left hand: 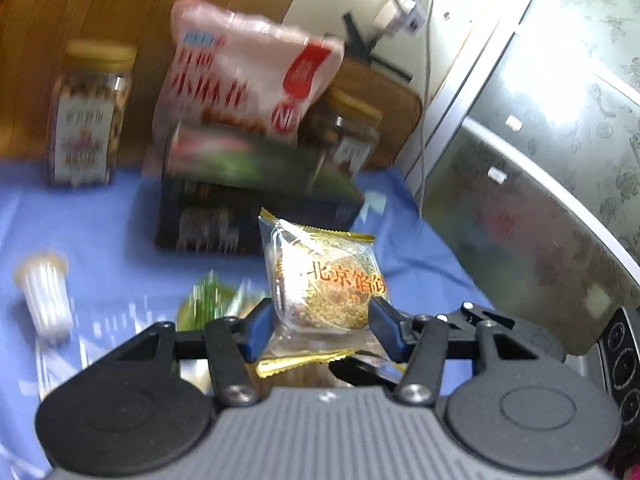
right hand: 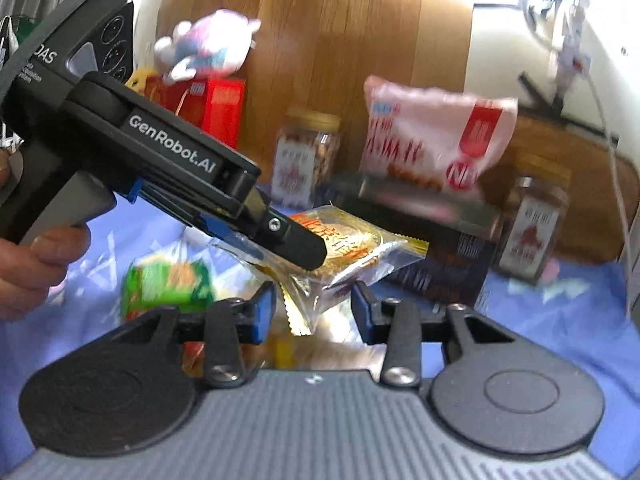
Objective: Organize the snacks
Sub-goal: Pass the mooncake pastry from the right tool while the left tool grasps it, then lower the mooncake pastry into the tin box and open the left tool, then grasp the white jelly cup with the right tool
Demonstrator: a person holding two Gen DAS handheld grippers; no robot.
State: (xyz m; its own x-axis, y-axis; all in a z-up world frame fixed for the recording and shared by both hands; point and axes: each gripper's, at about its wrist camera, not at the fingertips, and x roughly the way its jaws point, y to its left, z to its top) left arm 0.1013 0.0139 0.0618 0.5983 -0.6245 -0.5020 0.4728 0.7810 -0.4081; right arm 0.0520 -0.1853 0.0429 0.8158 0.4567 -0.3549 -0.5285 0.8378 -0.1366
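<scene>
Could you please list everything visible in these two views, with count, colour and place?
wrapped pastry: one, clear and gold, between the left gripper's pads
jars: two, clear with yellow lids, back of cloth
pink bag: one, on the dark boxes
green packet: one, front left
white tube: one, lying left
blue cloth: one, covering the table
left gripper: black, blue pads
right gripper: black, open
hand: one, holding the left gripper

A blue cloth (left hand: 100, 248) covers the table. At its far edge stand two nut jars (left hand: 90, 114) (left hand: 346, 136), at ten and one o'clock. Between them, at twelve, lies a dark box (left hand: 224, 220). A white tube (left hand: 44, 294) lies at nine, and a green packet (right hand: 168, 282) near centre.
</scene>
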